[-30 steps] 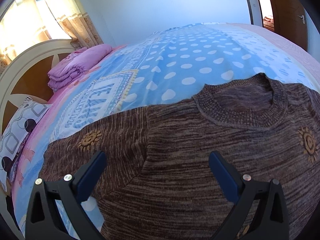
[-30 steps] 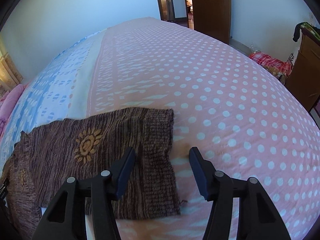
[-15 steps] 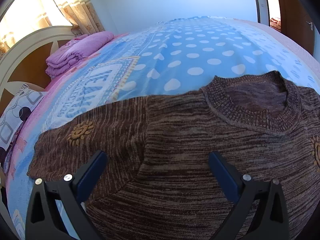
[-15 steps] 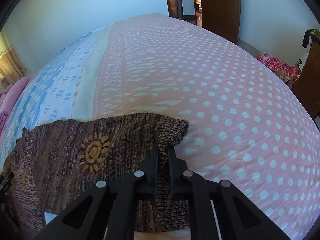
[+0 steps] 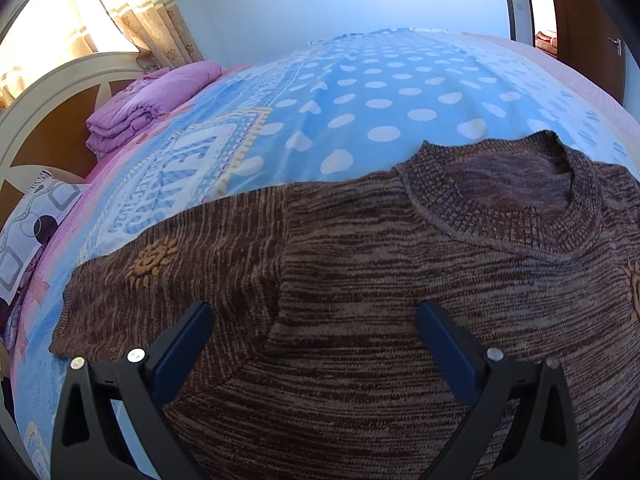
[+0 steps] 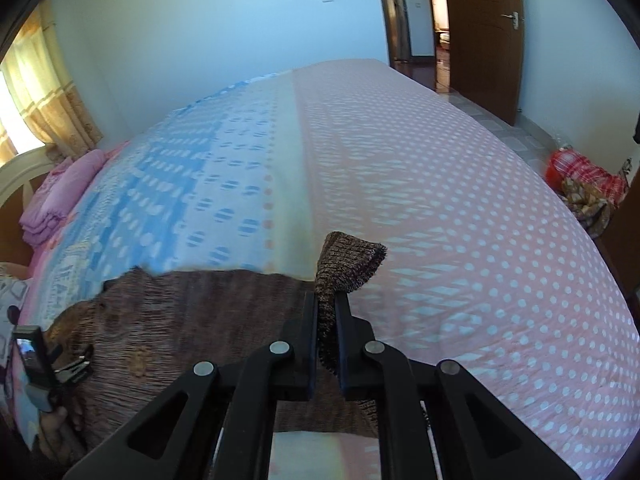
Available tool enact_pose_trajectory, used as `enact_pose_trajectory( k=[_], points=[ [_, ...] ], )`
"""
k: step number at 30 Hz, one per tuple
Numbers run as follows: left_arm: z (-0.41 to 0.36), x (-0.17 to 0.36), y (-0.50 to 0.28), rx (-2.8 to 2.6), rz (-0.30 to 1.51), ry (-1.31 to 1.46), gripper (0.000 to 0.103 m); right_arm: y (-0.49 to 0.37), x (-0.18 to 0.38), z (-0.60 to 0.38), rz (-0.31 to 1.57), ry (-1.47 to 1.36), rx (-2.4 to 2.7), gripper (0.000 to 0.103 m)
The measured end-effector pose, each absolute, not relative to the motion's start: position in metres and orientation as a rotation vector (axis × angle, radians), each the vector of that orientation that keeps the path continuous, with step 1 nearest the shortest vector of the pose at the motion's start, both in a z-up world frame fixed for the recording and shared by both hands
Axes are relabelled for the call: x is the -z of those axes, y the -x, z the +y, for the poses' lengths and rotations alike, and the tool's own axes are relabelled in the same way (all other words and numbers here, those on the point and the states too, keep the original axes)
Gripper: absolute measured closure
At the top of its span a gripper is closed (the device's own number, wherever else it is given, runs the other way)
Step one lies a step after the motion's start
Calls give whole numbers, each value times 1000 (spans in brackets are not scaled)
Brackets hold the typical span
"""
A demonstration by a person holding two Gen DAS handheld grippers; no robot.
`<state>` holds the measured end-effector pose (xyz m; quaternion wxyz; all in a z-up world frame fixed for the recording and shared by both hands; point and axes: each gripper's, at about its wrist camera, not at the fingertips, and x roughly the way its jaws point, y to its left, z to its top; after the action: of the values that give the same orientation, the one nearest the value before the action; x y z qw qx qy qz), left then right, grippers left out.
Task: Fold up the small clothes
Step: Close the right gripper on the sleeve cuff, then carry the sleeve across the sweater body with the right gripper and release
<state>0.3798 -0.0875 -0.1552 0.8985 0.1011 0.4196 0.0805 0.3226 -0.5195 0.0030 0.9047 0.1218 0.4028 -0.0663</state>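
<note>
A small brown knit sweater (image 5: 360, 300) with yellow sun motifs lies flat on the bed, collar (image 5: 500, 200) toward the far side. My left gripper (image 5: 314, 316) is open and hovers over the sweater's left shoulder and sleeve (image 5: 160, 280). My right gripper (image 6: 326, 304) is shut on the cuff of the other sleeve (image 6: 348, 264) and holds it lifted off the bed; the cuff end sticks up above the jaws. The sweater body (image 6: 192, 320) lies to the left in the right wrist view.
The bed has a blue dotted cover (image 5: 380, 92) turning pink (image 6: 460, 200) to the right. A folded purple quilt (image 5: 152, 104) and a white headboard (image 5: 48, 96) are at left. The left gripper's handle (image 6: 36, 364) shows at left. A door (image 6: 484, 32) and clothes on the floor (image 6: 580, 184) are at right.
My right gripper, shut on the sleeve cuff, has lifted it off the bed and carried it left toward the sweater body. My left gripper stayed open and drifted slightly.
</note>
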Motion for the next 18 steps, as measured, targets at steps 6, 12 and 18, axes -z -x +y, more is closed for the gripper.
enact_pose_trajectory(
  k=[6,12,18],
  points=[
    [-80,157,-381,-144,890,-153,0,-327,-28,-455,832,-247,12,96],
    [-64,161,-385,-88,926,-29,0,-337,-27,-385,844,-248,-109,96],
    [-68,162,-384,-92,922,-39,0,-366,34,-310,922,-295,-249,95]
  ],
)
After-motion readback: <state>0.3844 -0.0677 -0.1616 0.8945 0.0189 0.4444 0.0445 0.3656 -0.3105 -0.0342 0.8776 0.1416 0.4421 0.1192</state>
